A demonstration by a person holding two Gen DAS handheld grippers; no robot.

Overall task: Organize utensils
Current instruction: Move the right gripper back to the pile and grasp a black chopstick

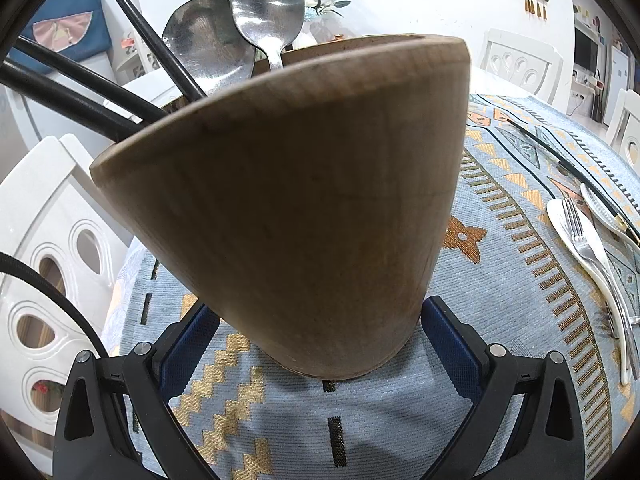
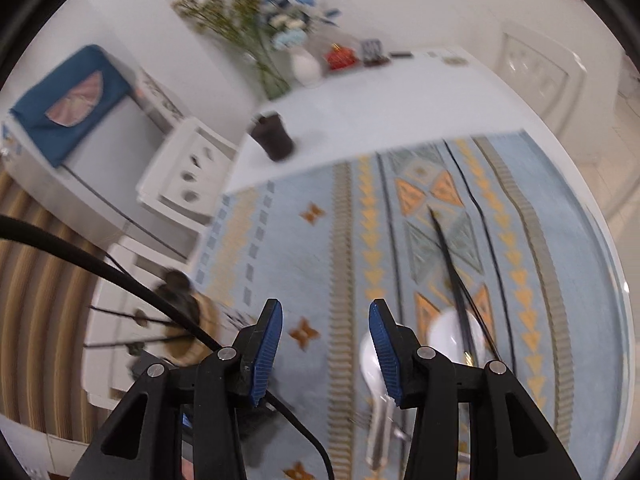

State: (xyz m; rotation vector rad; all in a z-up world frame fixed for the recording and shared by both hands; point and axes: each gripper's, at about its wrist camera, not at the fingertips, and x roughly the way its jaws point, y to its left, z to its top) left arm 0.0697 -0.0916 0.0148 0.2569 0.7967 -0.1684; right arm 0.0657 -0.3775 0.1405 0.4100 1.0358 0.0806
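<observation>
Your left claw [image 1: 320, 344] is clamped on the base of the wooden holder [image 1: 296, 200], tipping it near the counter's [image 1: 500, 280] left edge. The holder already carries two metal spoons [image 1: 240, 28] and black chopsticks [image 1: 72, 88], leaning out to its left, so the sorting looks partway done.

Your right claw [image 2: 325, 344] hangs above the patterned cloth [image 2: 312, 248] with its jaws apart and nothing between them. Just right of it, toward the counter's right edge, lie a white spoon [image 2: 370, 356], what looks like a fork [image 1: 580, 232] across it, another white spoon [image 2: 444, 330] and more loose black chopsticks [image 2: 448, 248]. Next, you probably need to lower over one of these, line the jaws across its handle and close.
</observation>
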